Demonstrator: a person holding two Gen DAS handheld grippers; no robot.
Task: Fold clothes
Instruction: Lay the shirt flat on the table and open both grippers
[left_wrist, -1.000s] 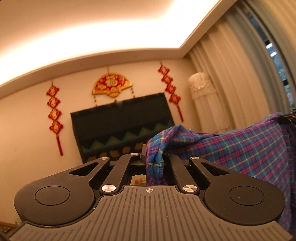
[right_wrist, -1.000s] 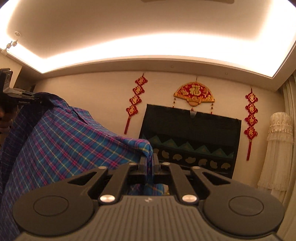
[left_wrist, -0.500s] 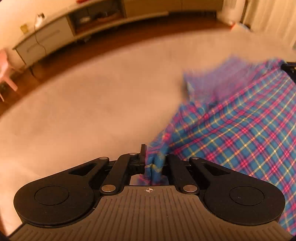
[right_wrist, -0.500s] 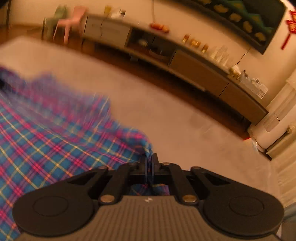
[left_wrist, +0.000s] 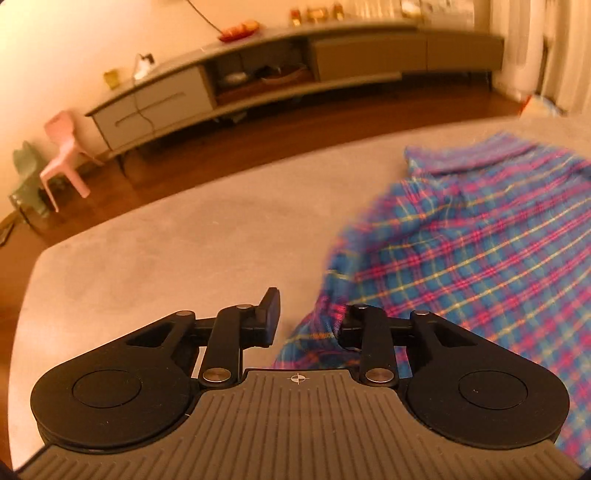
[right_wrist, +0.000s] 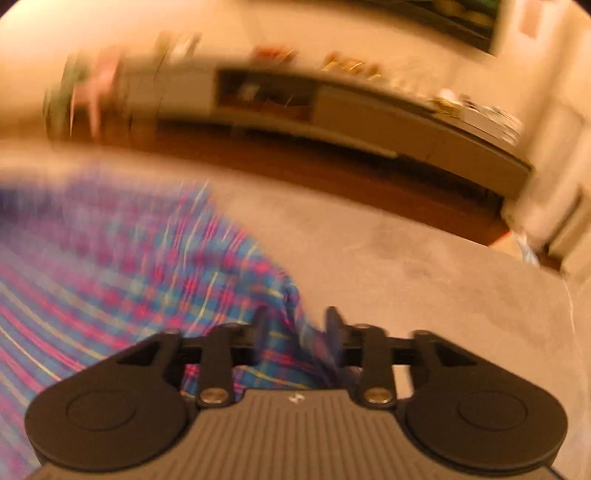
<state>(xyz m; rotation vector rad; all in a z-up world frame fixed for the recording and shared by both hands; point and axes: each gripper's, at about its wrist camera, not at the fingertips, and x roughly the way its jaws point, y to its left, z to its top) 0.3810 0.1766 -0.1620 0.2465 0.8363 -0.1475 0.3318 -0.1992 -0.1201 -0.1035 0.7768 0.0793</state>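
A blue, pink and yellow plaid garment (left_wrist: 472, 251) lies spread on a grey padded surface (left_wrist: 166, 251). In the left wrist view my left gripper (left_wrist: 308, 317) is open, and a corner of the cloth drapes over its right finger (left_wrist: 351, 325). The left finger (left_wrist: 269, 314) stands bare. In the blurred right wrist view the plaid garment (right_wrist: 122, 273) fills the left half. My right gripper (right_wrist: 295, 325) is open too, with a fold of the cloth lying loose between its fingers.
A long low grey cabinet (left_wrist: 295, 70) runs along the far wall over a dark wooden floor (left_wrist: 258, 129). A pink child's chair (left_wrist: 62, 151) and a green one (left_wrist: 26, 177) stand at far left. The grey surface's edge (left_wrist: 33, 266) curves near the left.
Both grippers swung down from the wall and ceiling toward the surface. The garment went from hanging between them to lying flat, and both sets of jaws have opened and let go of it.
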